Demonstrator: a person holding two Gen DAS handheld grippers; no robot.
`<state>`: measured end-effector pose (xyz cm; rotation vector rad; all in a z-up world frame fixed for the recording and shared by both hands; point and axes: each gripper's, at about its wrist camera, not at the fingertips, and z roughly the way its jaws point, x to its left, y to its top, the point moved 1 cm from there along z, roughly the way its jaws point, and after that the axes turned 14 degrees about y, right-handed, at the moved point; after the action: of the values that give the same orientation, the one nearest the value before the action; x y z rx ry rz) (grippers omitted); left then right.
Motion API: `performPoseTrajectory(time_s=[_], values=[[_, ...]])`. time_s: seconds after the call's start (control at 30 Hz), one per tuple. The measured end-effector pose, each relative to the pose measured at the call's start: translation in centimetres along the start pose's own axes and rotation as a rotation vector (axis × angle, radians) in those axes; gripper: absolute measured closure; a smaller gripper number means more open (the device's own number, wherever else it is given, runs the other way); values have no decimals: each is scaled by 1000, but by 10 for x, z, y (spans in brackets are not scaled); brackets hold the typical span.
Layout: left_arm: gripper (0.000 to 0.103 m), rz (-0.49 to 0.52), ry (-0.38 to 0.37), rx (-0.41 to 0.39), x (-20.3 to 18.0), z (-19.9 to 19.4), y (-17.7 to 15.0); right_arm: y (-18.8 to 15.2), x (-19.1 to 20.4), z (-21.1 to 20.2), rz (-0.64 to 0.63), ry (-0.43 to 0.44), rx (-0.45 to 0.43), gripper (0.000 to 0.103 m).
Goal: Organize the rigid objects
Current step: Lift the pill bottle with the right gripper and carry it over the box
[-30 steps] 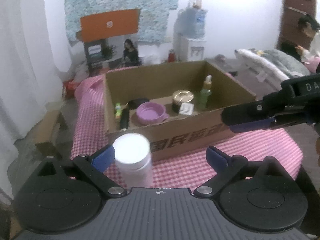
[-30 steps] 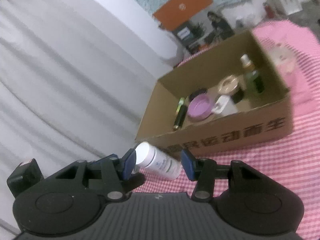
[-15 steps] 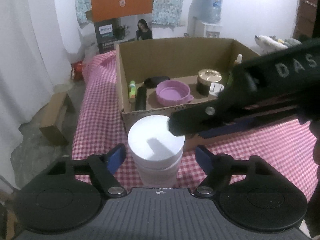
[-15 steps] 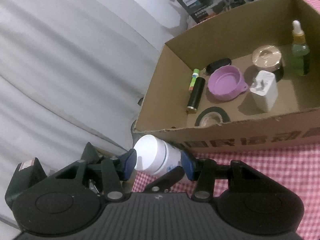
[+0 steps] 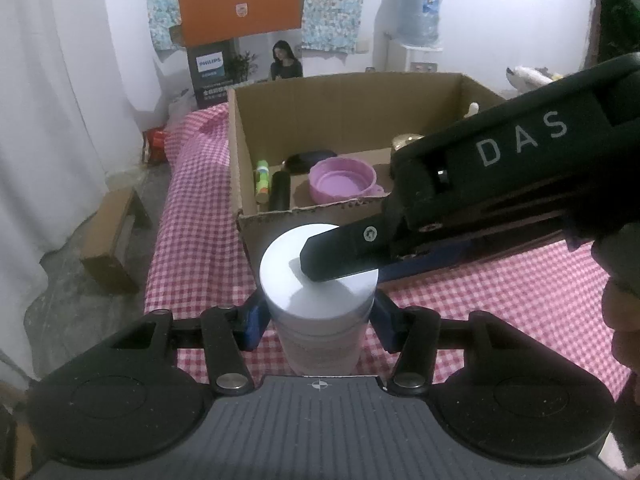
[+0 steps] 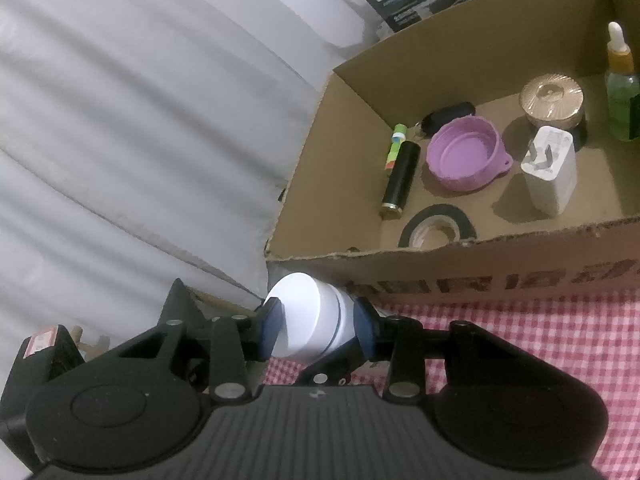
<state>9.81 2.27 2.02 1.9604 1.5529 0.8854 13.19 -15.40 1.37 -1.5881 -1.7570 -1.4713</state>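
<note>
Both claws close on one white plastic jar (image 5: 318, 280): the left gripper (image 5: 318, 316) at its body, the right gripper (image 6: 316, 326) at its lid, blue pads against its sides. It stands near the left edge of the red-checked tablecloth (image 5: 500, 296), just before an open cardboard box (image 6: 304, 168) holding a purple bowl (image 6: 464, 152).
</note>
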Motion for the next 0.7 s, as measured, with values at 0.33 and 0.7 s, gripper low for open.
performPoseTrajectory(time_s=[0.33, 0.7], values=[[51, -1, 38, -159, 7, -69, 23, -3, 55, -36, -123, 78, -55, 60], [51, 52, -135, -293, -47, -83, 107, 41, 89, -131, -258, -7, -265, 60]])
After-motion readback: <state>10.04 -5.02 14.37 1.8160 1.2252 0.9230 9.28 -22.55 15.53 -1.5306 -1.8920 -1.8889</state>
